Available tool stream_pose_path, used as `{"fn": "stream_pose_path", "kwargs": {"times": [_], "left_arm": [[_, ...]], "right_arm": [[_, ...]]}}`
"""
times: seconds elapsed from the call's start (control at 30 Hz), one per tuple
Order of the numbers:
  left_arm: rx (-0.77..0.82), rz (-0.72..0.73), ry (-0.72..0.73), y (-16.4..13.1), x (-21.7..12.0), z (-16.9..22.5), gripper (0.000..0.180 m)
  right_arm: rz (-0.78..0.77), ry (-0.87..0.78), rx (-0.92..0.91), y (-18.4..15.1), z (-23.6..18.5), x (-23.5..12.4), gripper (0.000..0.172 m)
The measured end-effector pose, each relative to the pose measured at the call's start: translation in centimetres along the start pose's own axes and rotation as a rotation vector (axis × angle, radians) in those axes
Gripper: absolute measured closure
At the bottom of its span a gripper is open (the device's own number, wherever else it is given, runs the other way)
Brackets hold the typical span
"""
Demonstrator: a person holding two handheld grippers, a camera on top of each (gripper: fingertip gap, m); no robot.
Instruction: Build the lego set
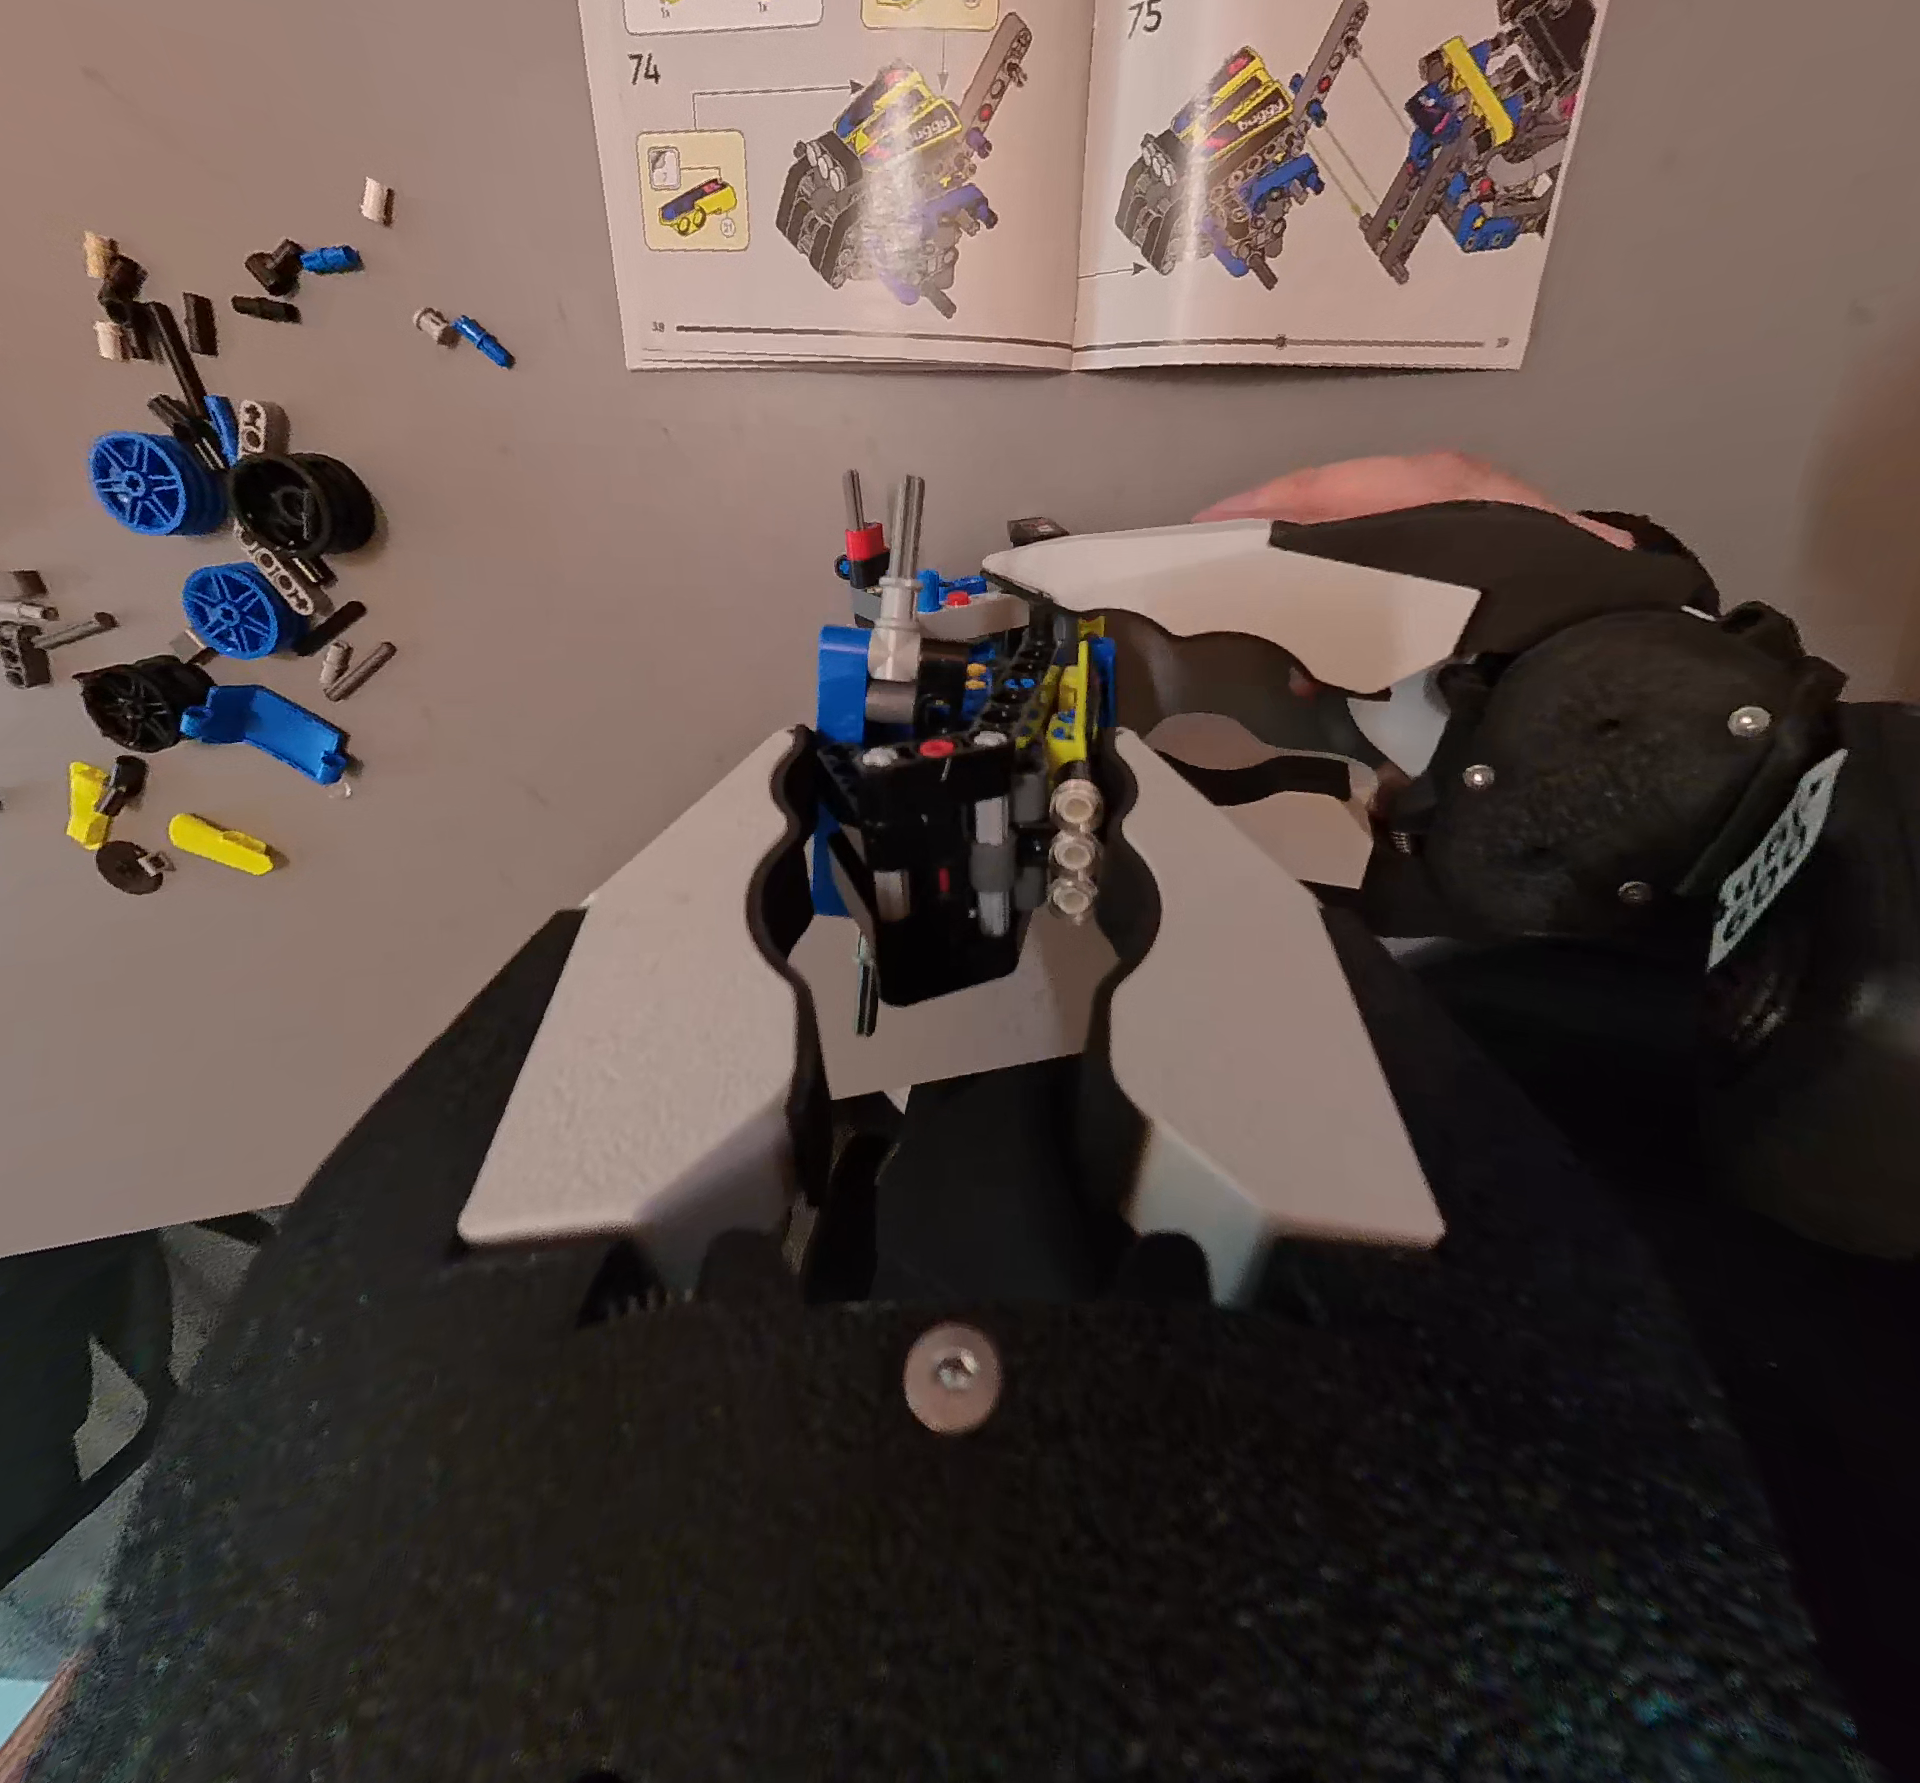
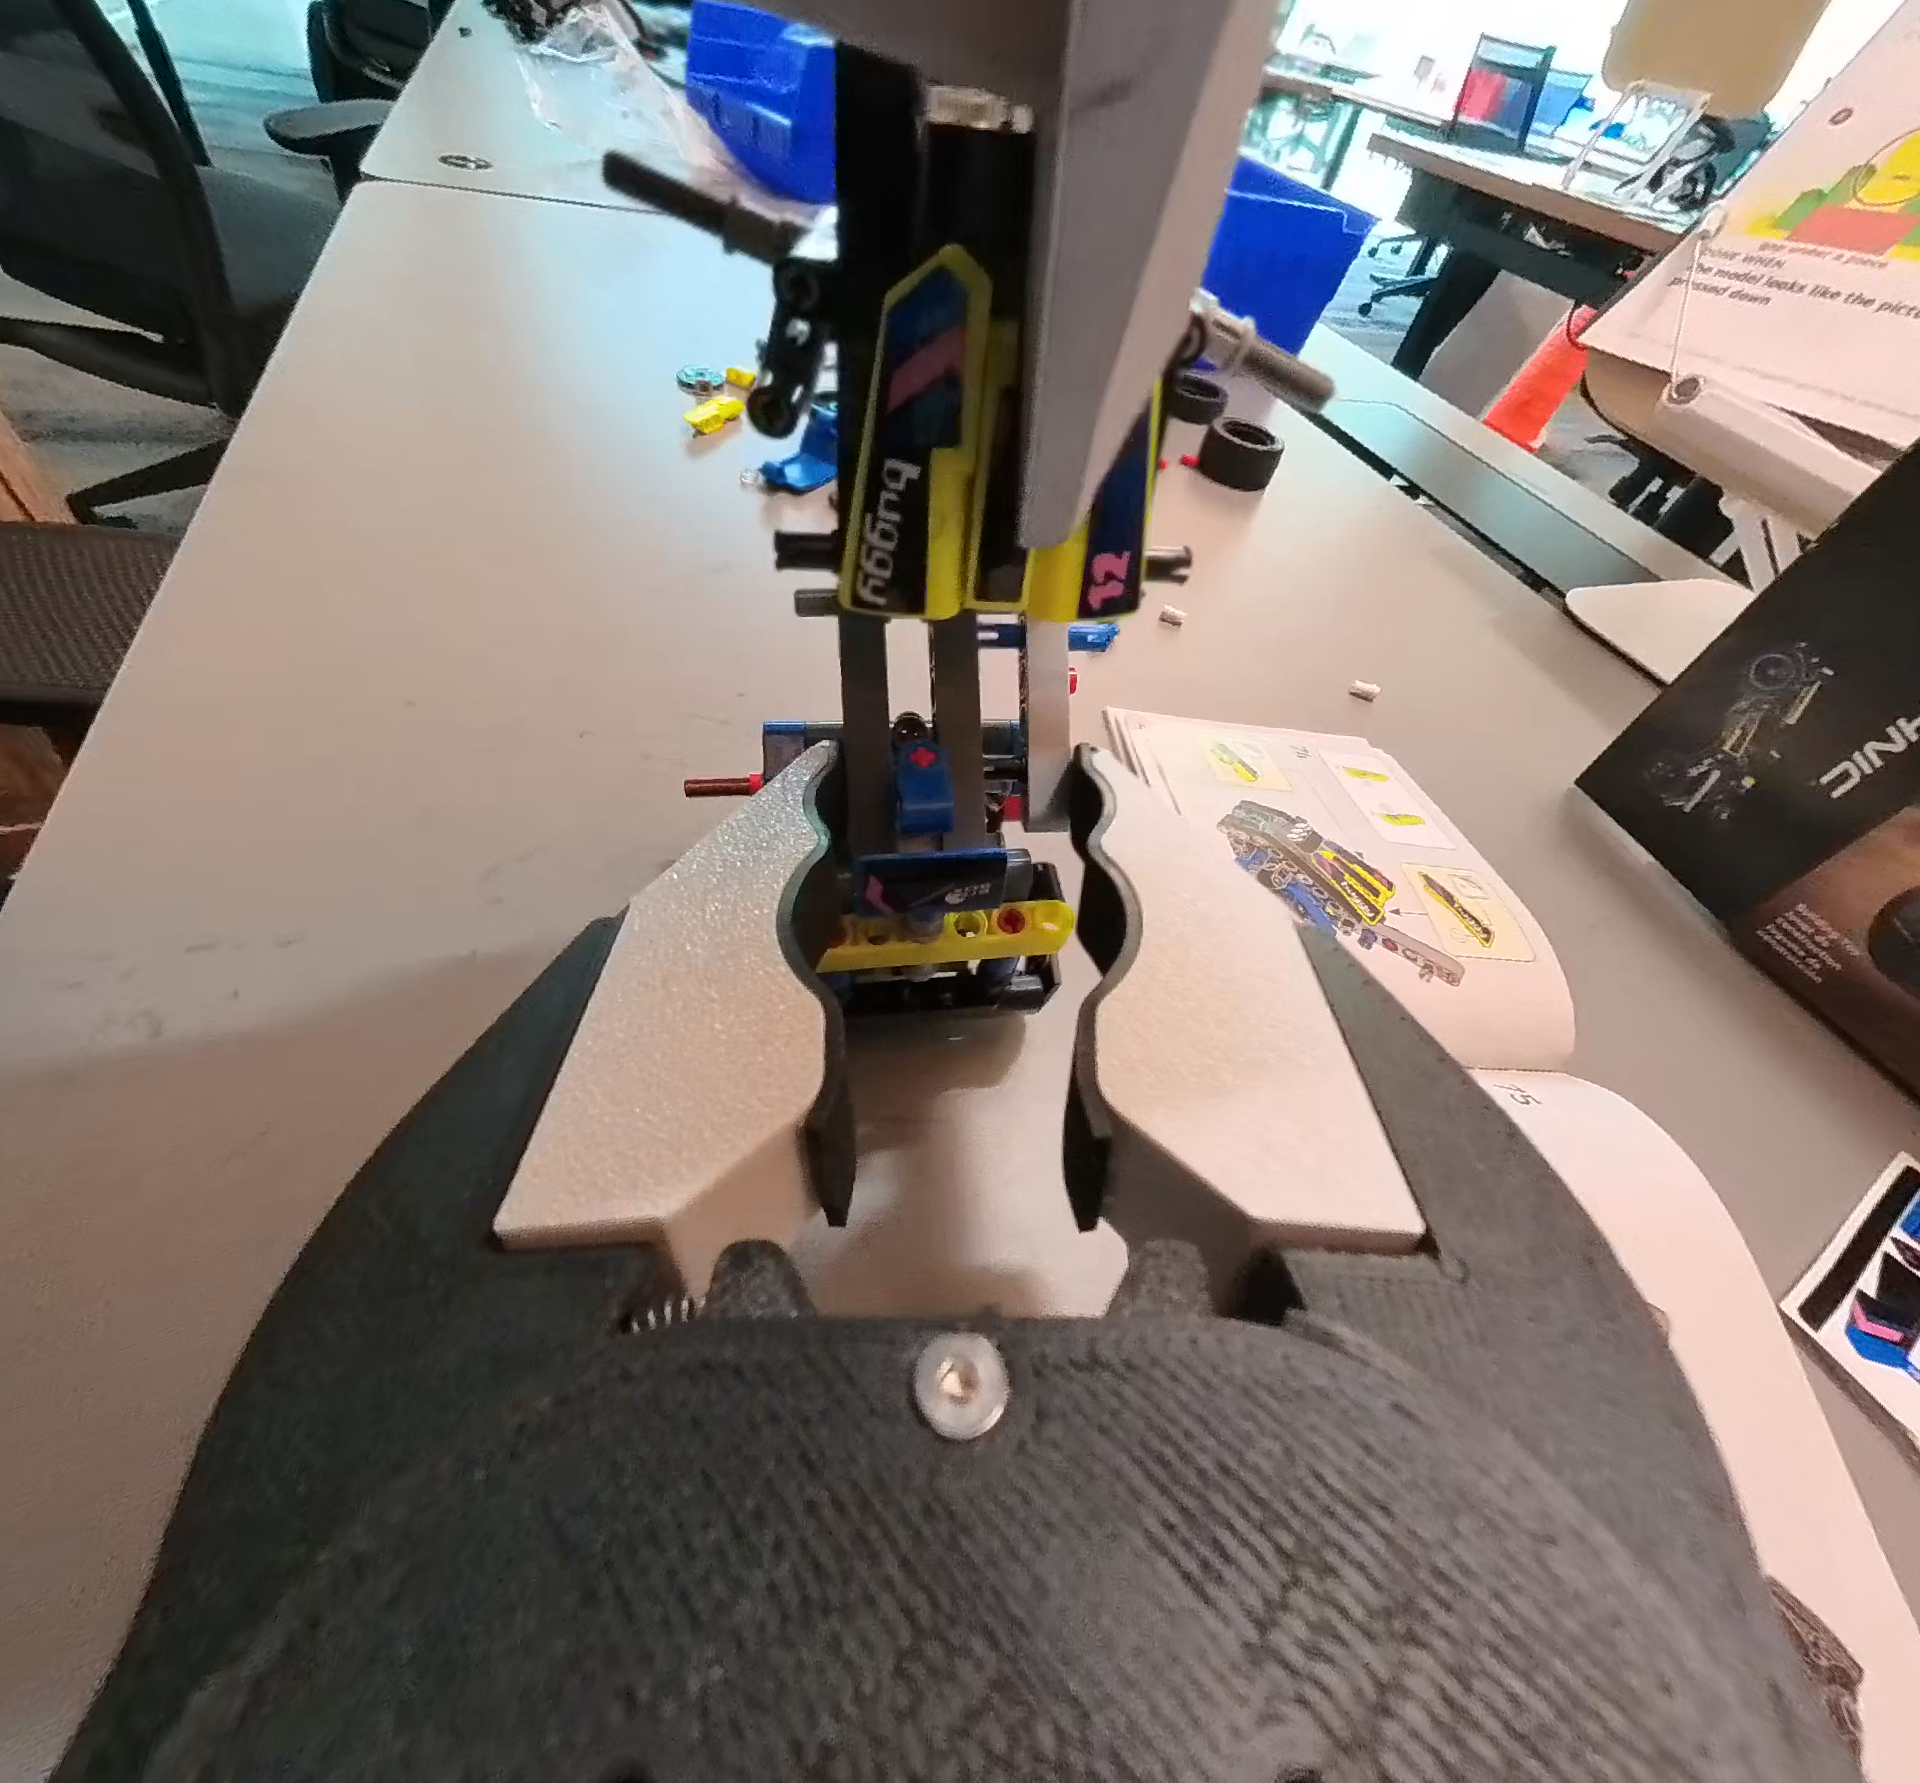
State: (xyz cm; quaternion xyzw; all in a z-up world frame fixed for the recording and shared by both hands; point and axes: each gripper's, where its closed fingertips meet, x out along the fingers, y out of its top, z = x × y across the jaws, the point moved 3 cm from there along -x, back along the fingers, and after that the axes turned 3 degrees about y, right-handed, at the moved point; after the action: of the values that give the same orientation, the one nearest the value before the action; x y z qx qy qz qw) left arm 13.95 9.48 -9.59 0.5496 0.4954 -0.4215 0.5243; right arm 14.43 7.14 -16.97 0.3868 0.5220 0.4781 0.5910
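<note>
Your left claw (image 1: 951, 860) is clenched on the black, blue and yellow toy-brick vehicle assembly (image 1: 966, 798), its grey fingers (image 1: 717, 912) pressing on either flank, and it carries that model clear above the grey tabletop (image 1: 520, 590). Your right claw (image 2: 951, 886) grips the far end of the same model, its pads closed around the yellow pin-hole beam and blue panel (image 2: 940, 912), so the assembly is pinned between two holds at once. That is the main hazard: if your two hands twist or pull apart even slightly, the long grey beams (image 2: 862, 725) linking the two halves are likely to pop off their pins, or a section could split away and drop. The thin grey axles (image 1: 904, 528) standing proud at the top look easy to knock against the right claw's upper finger (image 1: 1195, 580), which lies right beside them. Squeezing harder may also shear the yellow stickered panels (image 2: 914, 445) loose. Should anything fall, it may land among the blue wheel hubs, black tyres and small loose pins (image 1: 208, 538) scattered to the left, or on the open instruction booklet (image 1: 1091, 123) lying beyond the model, and be hard to pick out.
</note>
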Motion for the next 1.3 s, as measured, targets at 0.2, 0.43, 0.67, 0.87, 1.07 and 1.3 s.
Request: {"fn": "stream_pose_path", "kwargs": {"times": [0.2,0.43,0.67,0.87,1.07,1.3], "left_arm": [[0.023,0.012,0.004,-0.6,0.1,0.0,0.13],[0.037,-0.005,0.0,-0.7,0.1,-0.1,0.13],[0.0,-0.039,-0.088,-0.7,-0.2,-0.2,0.128],[-0.041,-0.058,-0.181,-0.8,-0.4,-0.5,0.128],[-0.033,-0.061,-0.207,-1.2,-0.5,-0.5,0.128],[-0.057,-0.077,-0.265,-1.6,-0.6,-1.0,0.128]], "right_arm": [[0.002,-0.007,-0.007,0.0,0.0,0.1,0.131],[0.004,-0.025,-0.025,0.1,0.0,0.1,0.13],[0.008,0.023,-0.014,0.1,-0.3,0.1,0.131],[0.013,0.026,-0.032,0.2,-0.5,0.1,0.131],[0.018,0.026,-0.037,0.3,-0.5,0.2,0.13],[0.027,0.026,-0.072,0.4,-0.9,0.2,0.13]]}}
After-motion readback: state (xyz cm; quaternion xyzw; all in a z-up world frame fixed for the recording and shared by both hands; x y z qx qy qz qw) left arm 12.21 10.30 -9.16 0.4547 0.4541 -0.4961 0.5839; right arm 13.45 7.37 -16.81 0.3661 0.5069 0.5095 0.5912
